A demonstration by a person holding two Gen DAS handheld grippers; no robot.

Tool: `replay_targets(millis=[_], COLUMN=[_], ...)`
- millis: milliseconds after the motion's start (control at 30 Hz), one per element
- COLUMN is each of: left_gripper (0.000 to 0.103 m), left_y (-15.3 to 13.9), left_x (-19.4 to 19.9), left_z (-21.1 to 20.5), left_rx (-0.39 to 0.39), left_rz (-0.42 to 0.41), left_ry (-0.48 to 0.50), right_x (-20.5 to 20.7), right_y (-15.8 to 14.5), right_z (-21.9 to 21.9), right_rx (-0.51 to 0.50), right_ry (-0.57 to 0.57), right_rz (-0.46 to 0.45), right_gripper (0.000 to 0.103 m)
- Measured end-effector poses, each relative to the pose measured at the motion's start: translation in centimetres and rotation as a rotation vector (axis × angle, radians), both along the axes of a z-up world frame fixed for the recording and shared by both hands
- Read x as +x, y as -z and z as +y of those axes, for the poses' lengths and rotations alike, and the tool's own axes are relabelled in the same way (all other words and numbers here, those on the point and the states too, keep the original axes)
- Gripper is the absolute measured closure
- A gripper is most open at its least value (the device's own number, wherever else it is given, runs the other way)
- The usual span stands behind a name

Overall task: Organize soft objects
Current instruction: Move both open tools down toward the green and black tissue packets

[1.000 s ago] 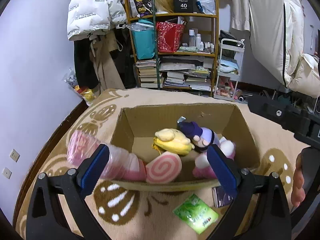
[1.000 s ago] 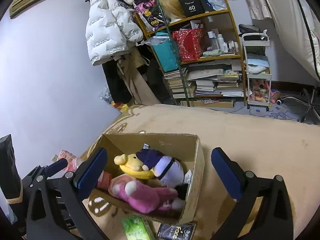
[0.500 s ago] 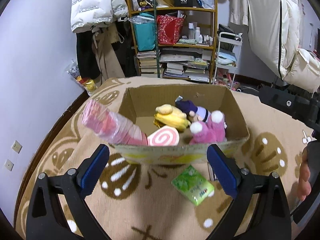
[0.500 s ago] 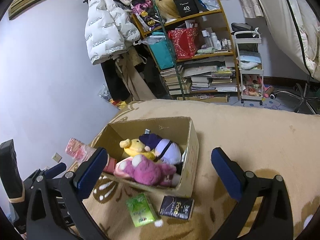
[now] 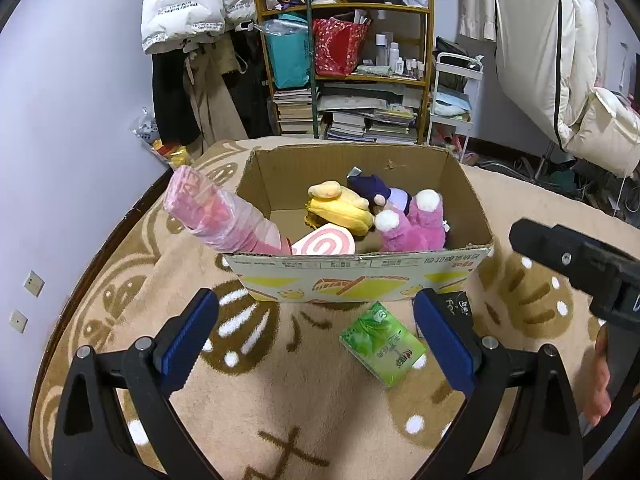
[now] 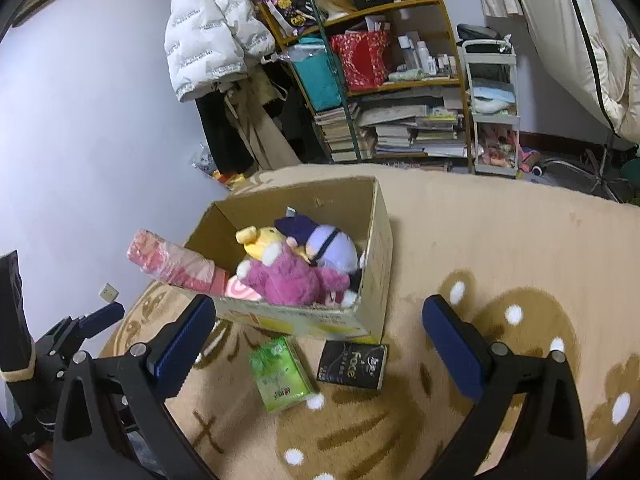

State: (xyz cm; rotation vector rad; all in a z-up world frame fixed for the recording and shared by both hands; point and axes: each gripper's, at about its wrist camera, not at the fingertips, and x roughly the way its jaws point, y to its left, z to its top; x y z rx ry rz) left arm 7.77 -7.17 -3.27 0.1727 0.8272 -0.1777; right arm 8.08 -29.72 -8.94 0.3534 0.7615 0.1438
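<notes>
A cardboard box (image 5: 360,276) (image 6: 380,256) stands on the beige rug. It holds a yellow plush (image 5: 340,210), a purple plush (image 5: 380,194) (image 6: 334,246), a pink plush (image 5: 416,226) (image 6: 288,280), a pink swirl roll cushion (image 5: 324,246) and a pink plastic-wrapped roll (image 5: 216,214) (image 6: 168,262) that sticks out over the left wall. A green tissue pack (image 5: 382,344) (image 6: 280,374) and a black pack (image 6: 353,364) lie on the rug before the box. My left gripper (image 5: 316,340) is open and empty, just short of the box. My right gripper (image 6: 318,350) is open and empty above the packs.
A cluttered shelf (image 5: 360,60) with books and bags stands behind the box, a white trolley (image 5: 456,100) beside it. Coats hang on the left wall (image 5: 192,8). White bedding (image 5: 580,80) is at the right. The patterned rug (image 6: 520,260) stretches right of the box.
Both grippers have pulled back from the box and risen. The box now sits farther off, and the green and black packs lie in full view before it.
</notes>
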Motion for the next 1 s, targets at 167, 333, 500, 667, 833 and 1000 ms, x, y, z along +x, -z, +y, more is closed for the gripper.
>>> replay_targets(millis=[167,333,500,667,833,1000], left_gripper=[0.006,0.006,0.006,0.006,0.006,0.006], left_y=[1.1,2.8,4.6,6.1,6.9,7.9], left_x=[0.9,2.2,2.9,3.5,3.8,4.2], left_z=[0.2,0.3,-0.2,-0.7,-1.3,-1.6], left_rx=[-0.023,-0.035,-0.029,-0.022,-0.007,-0.011], left_rz=[0.014,0.066,0.101,0.138,0.142,0.169], left_ry=[0.004,-0.008,-0.001,0.005,0.008,0.009], right_x=[0.2,0.8,1.4,2.1,2.7,3.1], right_y=[1.5,3.1,4.6,5.7,6.5,7.7], right_z=[0.1,0.1,-0.1,-0.1,-0.1,0.0], right_rx=[-0.001,0.002,0.012,0.015,0.020,0.026], right_ry=[0.002,0.008,0.016,0.019,0.019,0.024], right_rz=[0.041,0.088,0.134,0.166,0.191,0.225], right_gripper=[0.000,0.000,0.000,0.000,0.000,0.000])
